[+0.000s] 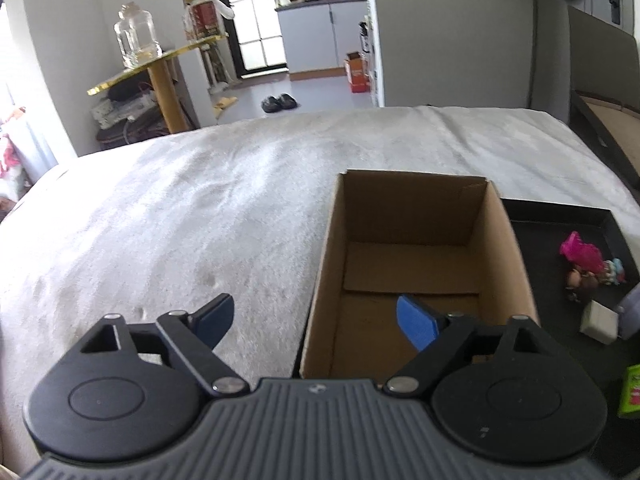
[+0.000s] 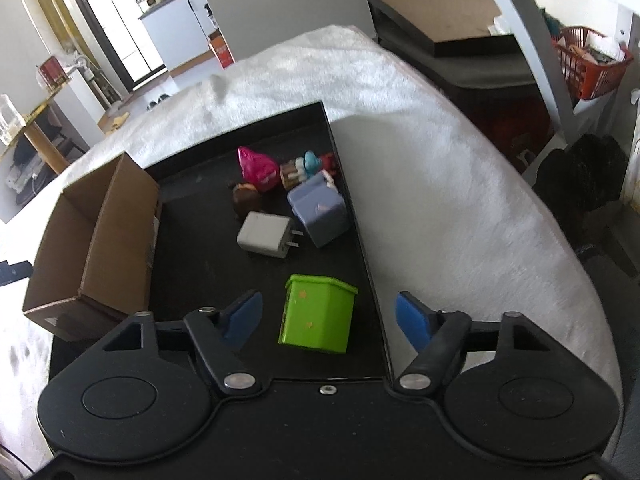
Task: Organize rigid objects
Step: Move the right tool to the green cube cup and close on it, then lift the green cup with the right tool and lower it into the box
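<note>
An open cardboard box [image 1: 412, 256] stands on the white bed and looks bare inside; it also shows in the right wrist view [image 2: 100, 240]. To its right lies a black tray [image 2: 192, 264] holding a green box [image 2: 316, 314], a white plug charger [image 2: 264, 234], a lavender cube [image 2: 320, 208], a pink toy [image 2: 258, 168] and small figures [image 2: 308, 168]. My left gripper [image 1: 316, 322] is open and empty, straddling the box's near left wall. My right gripper [image 2: 328, 318] is open just above the green box, which sits between its fingers.
The white blanket [image 1: 180, 208] covers the bed around the box and tray. A gold-topped side table with a glass jar [image 1: 134, 36] stands beyond the bed's far left. A red basket [image 2: 588, 64] and dark furniture are off the bed's right side.
</note>
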Motion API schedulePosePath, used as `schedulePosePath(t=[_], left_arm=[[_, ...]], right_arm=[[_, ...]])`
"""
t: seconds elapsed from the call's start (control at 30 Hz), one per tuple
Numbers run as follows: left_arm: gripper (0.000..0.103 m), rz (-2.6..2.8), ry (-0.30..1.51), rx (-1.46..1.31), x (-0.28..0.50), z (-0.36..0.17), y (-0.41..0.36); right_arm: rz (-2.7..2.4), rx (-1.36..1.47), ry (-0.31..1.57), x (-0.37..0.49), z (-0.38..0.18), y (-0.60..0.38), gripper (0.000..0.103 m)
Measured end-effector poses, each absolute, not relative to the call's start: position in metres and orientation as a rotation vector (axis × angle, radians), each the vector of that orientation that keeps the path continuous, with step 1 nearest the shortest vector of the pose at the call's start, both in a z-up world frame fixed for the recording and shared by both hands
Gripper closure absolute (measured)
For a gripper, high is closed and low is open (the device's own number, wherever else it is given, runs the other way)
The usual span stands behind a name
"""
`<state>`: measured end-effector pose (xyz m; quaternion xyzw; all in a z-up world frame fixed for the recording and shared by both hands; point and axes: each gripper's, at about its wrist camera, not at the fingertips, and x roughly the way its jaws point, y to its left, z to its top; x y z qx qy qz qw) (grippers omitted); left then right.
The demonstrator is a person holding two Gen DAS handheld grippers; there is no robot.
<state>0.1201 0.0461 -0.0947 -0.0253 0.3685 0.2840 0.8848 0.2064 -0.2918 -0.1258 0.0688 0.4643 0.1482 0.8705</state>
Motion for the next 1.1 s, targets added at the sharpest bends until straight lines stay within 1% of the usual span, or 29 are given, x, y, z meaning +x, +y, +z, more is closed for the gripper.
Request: schedulePosePath(t=[0.03, 0.07, 0.17, 0.2, 0.27, 0.4, 0.43, 0.47, 0.67, 0.83, 1.0, 1.07, 1.1], left_arm=[[0.020, 0.602, 0.764, -0.050, 0.121, -0.096, 0.047], [0.026, 0.616, 0.763, -0.049, 0.121, -0.098, 0.048], [0.035, 0.656, 0.753, -0.053, 0.122, -0.103, 0.055], [0.036, 0.665, 0.751, -0.054, 0.121, -0.105, 0.056], [0.042, 0.679, 0.750, -0.060, 0.121, -0.108, 0.059], [0.052, 0.686, 0.736, -0.075, 0.117, -0.113, 0.062], [0.057, 0.681, 0.735, -0.076, 0.116, -0.114, 0.061], [0.060, 0.677, 0.734, -0.078, 0.116, -0.115, 0.061], [0.071, 0.667, 0.730, -0.069, 0.118, -0.122, 0.053], [0.076, 0.665, 0.732, -0.037, 0.124, -0.128, 0.048], [0.078, 0.655, 0.760, -0.035, 0.128, -0.135, 0.050], [0.088, 0.638, 0.758, -0.039, 0.128, -0.136, 0.050], [0.088, 0.628, 0.757, -0.042, 0.127, -0.136, 0.051]], right_arm=[[0.312, 0.145, 0.982, 0.207, -0.128, -0.290, 0.037], [0.314, 0.147, 0.992, 0.208, -0.131, -0.288, 0.039], [0.304, 0.152, 1.011, 0.210, -0.136, -0.283, 0.046], [0.303, 0.154, 1.010, 0.211, -0.137, -0.281, 0.047], [0.296, 0.152, 1.005, 0.213, -0.139, -0.277, 0.050], [0.281, 0.152, 1.011, 0.217, -0.144, -0.272, 0.054], [0.280, 0.153, 1.012, 0.218, -0.146, -0.271, 0.054], [0.278, 0.153, 1.013, 0.218, -0.147, -0.271, 0.054], [0.256, 0.143, 1.017, 0.218, -0.153, -0.265, 0.054], [0.248, 0.142, 1.014, 0.216, -0.159, -0.261, 0.054], [0.247, 0.145, 1.012, 0.218, -0.167, -0.256, 0.052], [0.244, 0.144, 1.013, 0.218, -0.169, -0.253, 0.052], [0.247, 0.139, 1.012, 0.218, -0.170, -0.252, 0.052]])
